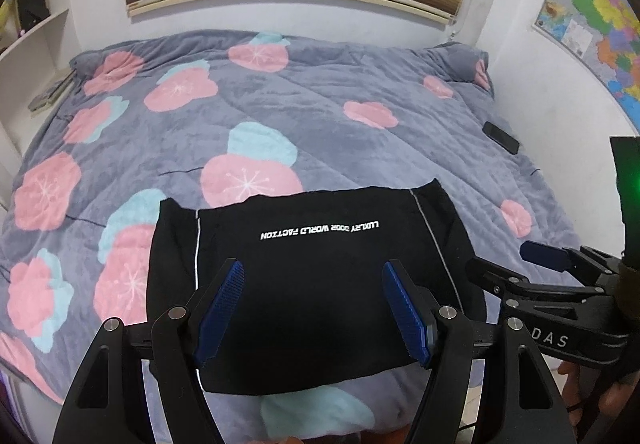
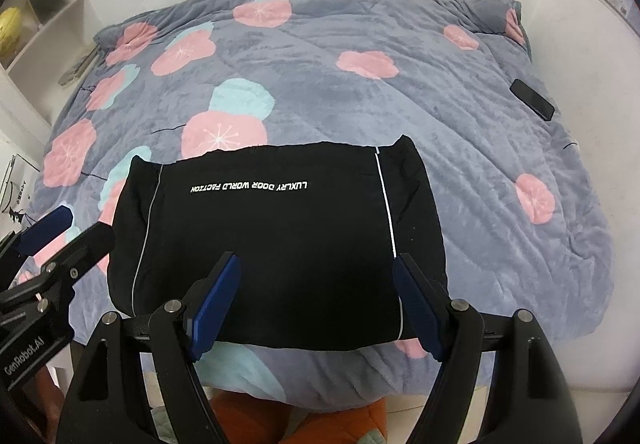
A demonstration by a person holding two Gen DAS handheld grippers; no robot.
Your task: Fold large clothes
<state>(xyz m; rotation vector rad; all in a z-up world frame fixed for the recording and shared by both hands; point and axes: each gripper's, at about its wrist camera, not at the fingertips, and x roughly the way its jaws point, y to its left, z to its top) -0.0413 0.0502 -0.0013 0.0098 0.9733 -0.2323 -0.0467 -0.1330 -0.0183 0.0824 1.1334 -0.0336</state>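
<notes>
Left wrist view
- Garment: black garment, already a compact rectangle, lies on the floral duvet near the front edge.
- Left gripper: fingers spread, holding nothing, above the cloth.
- Advice: pinch the near hem at both corners, lift evenly, keep the edges aligned.

Right wrist view
- Right gripper: fingers spread, empty, over the near hem.
- Containers: wall shelves hold a yellow ball; other contents unclear.
- Obstacle: phone, well apart.
</notes>
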